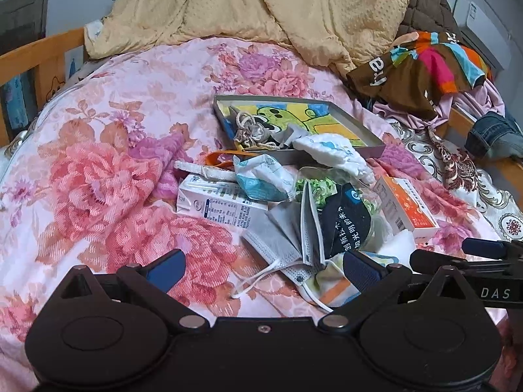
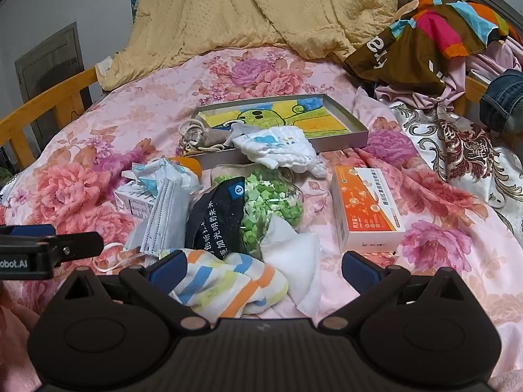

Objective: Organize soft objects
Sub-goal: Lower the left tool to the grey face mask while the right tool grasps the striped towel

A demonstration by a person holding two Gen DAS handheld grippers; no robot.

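A heap of soft things lies on the floral bedspread in front of a shallow box [image 1: 353, 121] [image 2: 340, 137] with a cartoon picture inside. In the heap are grey face masks [image 1: 284, 228] [image 2: 163, 219], a white printed cloth [image 1: 333, 153] [image 2: 281, 150], a striped sock [image 2: 225, 281] [image 1: 333, 281], a white pad [image 2: 294, 261] and a black printed pouch [image 1: 346, 222] [image 2: 219, 222]. A drawstring bag [image 1: 251, 130] [image 2: 202, 137] rests in the box. My left gripper [image 1: 261, 269] is open over the masks' ear loops. My right gripper [image 2: 260, 269] is open, its fingers on either side of the sock and pad.
A milk carton [image 1: 222, 202] [image 2: 134, 202], an orange-white medicine box [image 1: 405, 205] [image 2: 366, 209] and a bag of green pieces [image 2: 271, 202] lie among the soft things. A yellow quilt [image 1: 261, 9] is bunched at the back. Clothes [image 1: 425, 65] pile on the right. Wooden bed rails [image 1: 39, 52] border the left.
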